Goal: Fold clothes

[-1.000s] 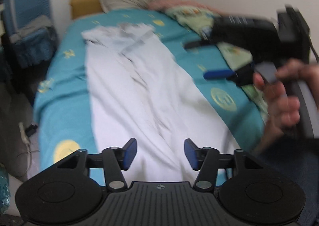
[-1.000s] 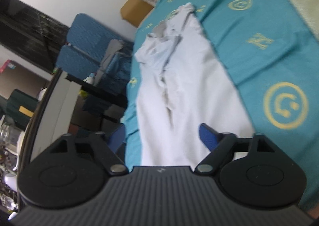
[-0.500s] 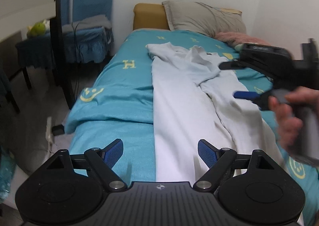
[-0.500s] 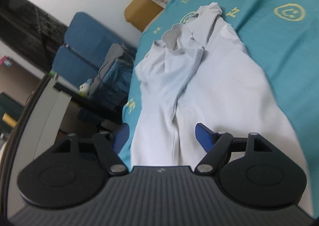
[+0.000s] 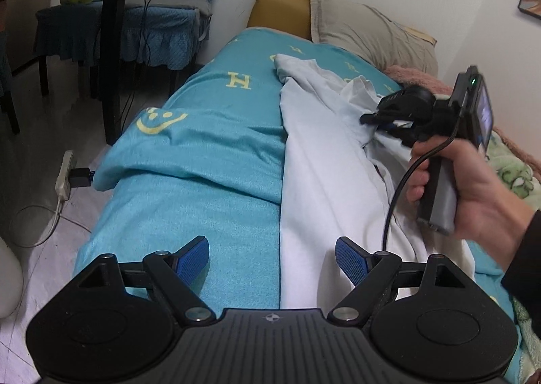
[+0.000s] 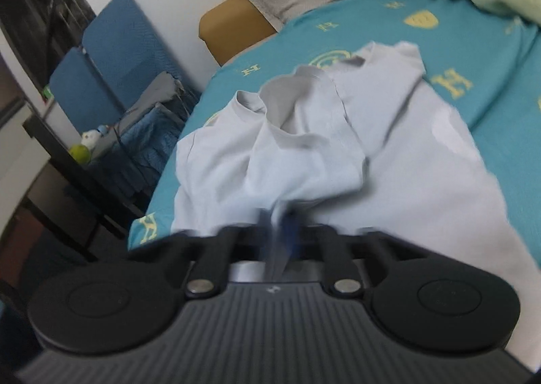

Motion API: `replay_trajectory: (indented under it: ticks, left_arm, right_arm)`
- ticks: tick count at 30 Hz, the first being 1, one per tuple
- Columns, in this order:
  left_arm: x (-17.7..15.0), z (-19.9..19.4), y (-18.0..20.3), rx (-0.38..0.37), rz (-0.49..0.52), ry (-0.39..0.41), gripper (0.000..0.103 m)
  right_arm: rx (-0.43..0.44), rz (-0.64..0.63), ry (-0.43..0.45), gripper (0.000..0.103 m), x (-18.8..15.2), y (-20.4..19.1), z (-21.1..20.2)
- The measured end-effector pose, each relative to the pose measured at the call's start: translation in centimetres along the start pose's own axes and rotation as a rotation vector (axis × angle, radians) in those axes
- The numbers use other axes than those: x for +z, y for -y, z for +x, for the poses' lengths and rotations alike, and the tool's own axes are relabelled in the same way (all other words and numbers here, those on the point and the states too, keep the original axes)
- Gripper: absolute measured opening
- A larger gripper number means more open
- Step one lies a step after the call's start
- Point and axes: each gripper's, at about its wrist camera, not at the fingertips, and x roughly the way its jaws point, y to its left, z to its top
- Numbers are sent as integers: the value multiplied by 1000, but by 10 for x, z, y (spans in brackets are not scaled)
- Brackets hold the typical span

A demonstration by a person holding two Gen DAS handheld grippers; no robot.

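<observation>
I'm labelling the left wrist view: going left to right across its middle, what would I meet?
White power strip on the floor → turquoise bedspread with yellow smileys → pale white garment spread along the bed → hand holding the right gripper.

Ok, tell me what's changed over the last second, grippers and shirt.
The right gripper moved in over the white shirt and closed from wide open onto a fold of its fabric. The left gripper opened wider and now sits at the shirt's near edge, nothing between its fingers. The shirt itself stays spread along the teal bedspread; pillow and chair are unmoved.
</observation>
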Motion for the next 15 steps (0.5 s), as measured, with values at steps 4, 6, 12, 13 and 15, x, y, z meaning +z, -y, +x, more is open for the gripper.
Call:
replay_trajectory:
  ticks: [4, 6, 12, 13, 15]
  left_arm:
    - [-2, -4, 4, 0, 24, 12, 84]
    - [-3, -6, 7, 4, 41, 15, 84]
    - [-5, 4, 6, -4, 42, -21, 84]
    - [-6, 6, 6, -5, 41, -30, 84]
    - [-6, 9, 6, -6, 47, -41, 84]
  right_arm:
    - [-38, -35, 92, 5, 19, -3, -15]
    - [-76, -59, 93, 4, 24, -1, -12]
    - [-83, -90, 2, 8, 23, 7, -9]
    - [-69, -75, -18, 8, 22, 8, -13]
    - [-45, -52, -58, 13, 20, 9, -24]
